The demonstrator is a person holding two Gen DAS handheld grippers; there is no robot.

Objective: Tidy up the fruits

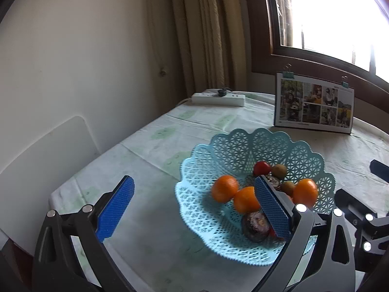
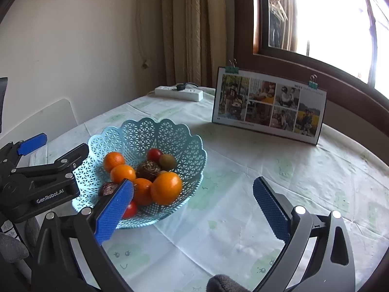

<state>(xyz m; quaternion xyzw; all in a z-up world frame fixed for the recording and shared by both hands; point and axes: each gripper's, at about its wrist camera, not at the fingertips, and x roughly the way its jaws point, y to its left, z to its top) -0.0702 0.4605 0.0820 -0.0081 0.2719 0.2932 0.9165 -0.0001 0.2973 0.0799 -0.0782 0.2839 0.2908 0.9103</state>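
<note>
A light blue lattice basket (image 1: 245, 143) (image 2: 145, 129) stands on the table. It holds several oranges (image 1: 225, 188) (image 2: 166, 187), a red tomato (image 1: 261, 168) (image 2: 154, 154), kiwis (image 1: 279, 171) (image 2: 167, 161) and dark passion fruits (image 1: 255, 226) (image 2: 148, 169). My left gripper (image 1: 194, 206) is open and empty, its right finger over the basket's near side and its left finger over bare cloth. My right gripper (image 2: 192, 209) is open and empty to the right of the basket, its left finger in front of the basket's near rim. In the right wrist view, the left gripper's blue pad (image 2: 32, 143) shows at the far left.
A clipped photo board (image 1: 314, 104) (image 2: 268, 107) stands behind the basket near the window. A white power strip (image 1: 218, 98) (image 2: 178, 92) lies at the table's back. A white chair back (image 1: 46, 150) stands left of the table. A grey gloved hand (image 2: 223, 283) shows at the bottom.
</note>
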